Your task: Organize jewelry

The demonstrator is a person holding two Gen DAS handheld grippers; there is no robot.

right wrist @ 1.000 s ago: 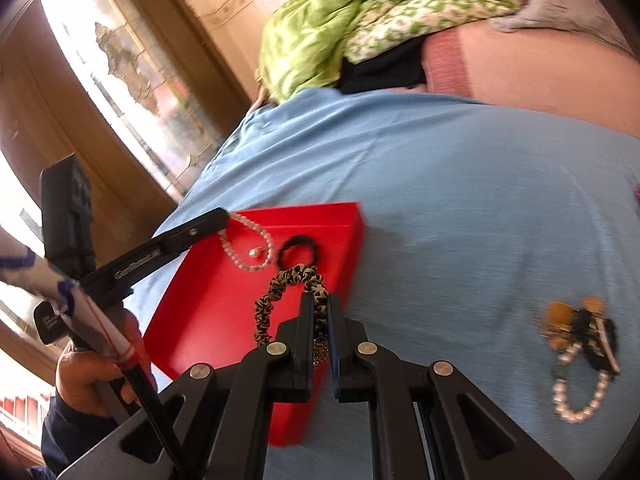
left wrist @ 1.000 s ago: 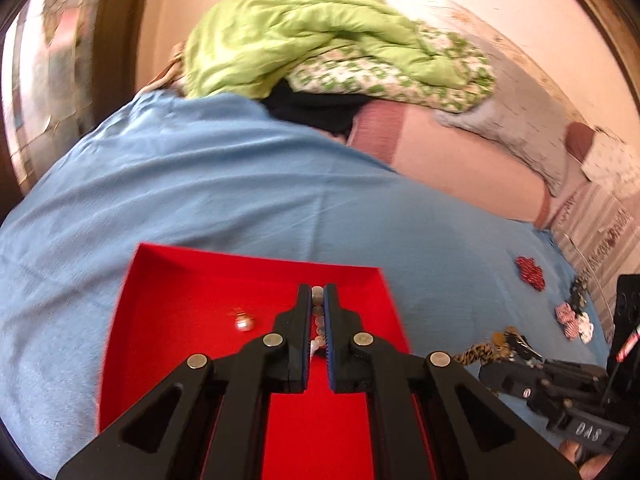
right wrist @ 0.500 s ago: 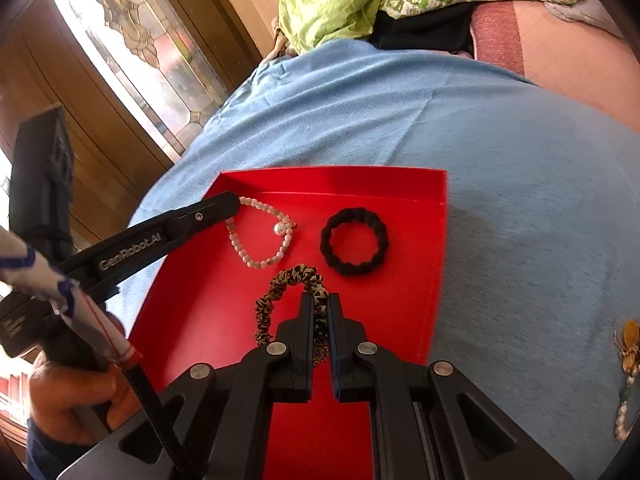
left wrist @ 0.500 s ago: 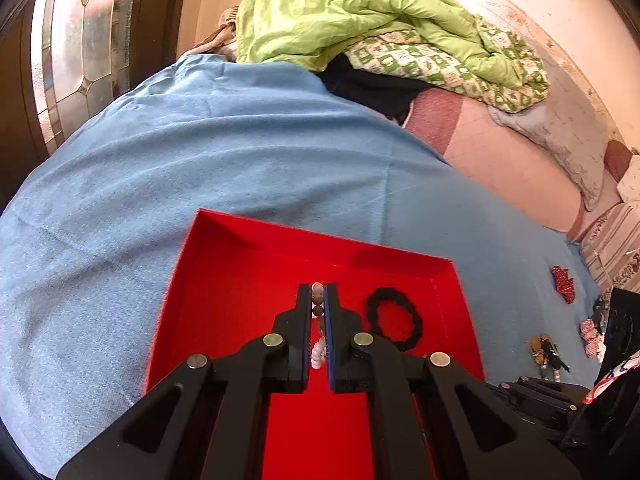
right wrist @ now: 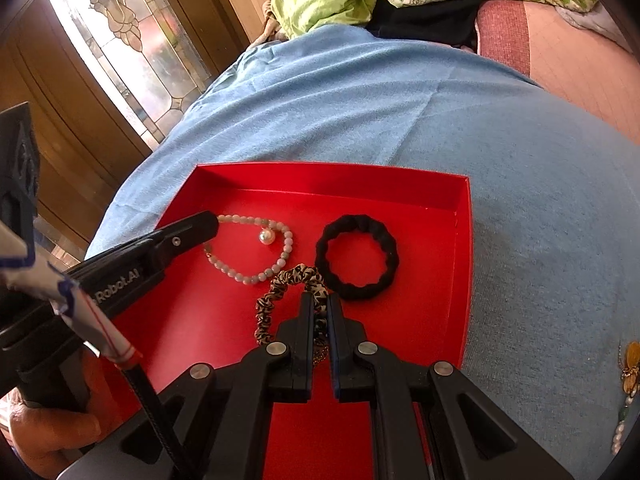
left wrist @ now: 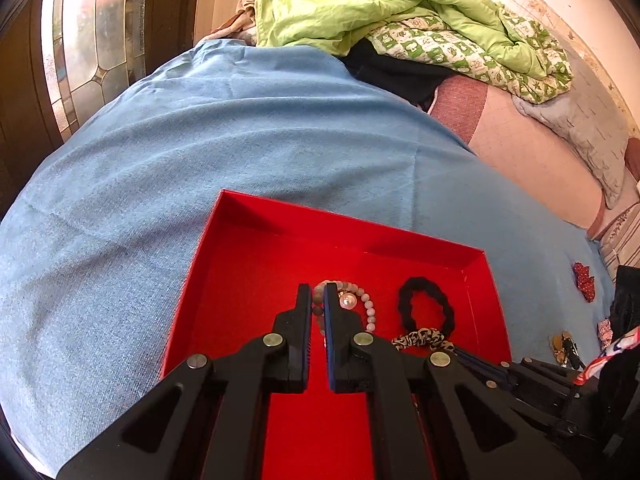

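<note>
A red tray [left wrist: 256,240] [right wrist: 464,248] lies on the blue bedspread. My left gripper [left wrist: 318,290] [right wrist: 214,220] is shut on a pale bead bracelet [left wrist: 370,312] [right wrist: 256,276] with a pearl charm, and the loop rests on the tray floor. My right gripper [right wrist: 319,300] is shut on a leopard-print scrunchie [right wrist: 280,284] [left wrist: 420,336], whose loop also lies on the tray floor, left of centre. A black scrunchie [right wrist: 356,264] [left wrist: 426,312] sits loose in the tray, just right of the leopard one.
More jewelry lies on the bedspread [right wrist: 400,112] to the right: a gold and pearl piece [right wrist: 630,368] [left wrist: 564,346] and a red item [left wrist: 583,276]. A green quilt [left wrist: 360,4] is piled at the far end. A stained-glass door [right wrist: 132,40] stands at the left.
Both grippers came down over the tray with their pieces. The bead bracelet and the leopard scrunchie, hanging a second ago, now touch the tray floor. The black scrunchie has not moved.
</note>
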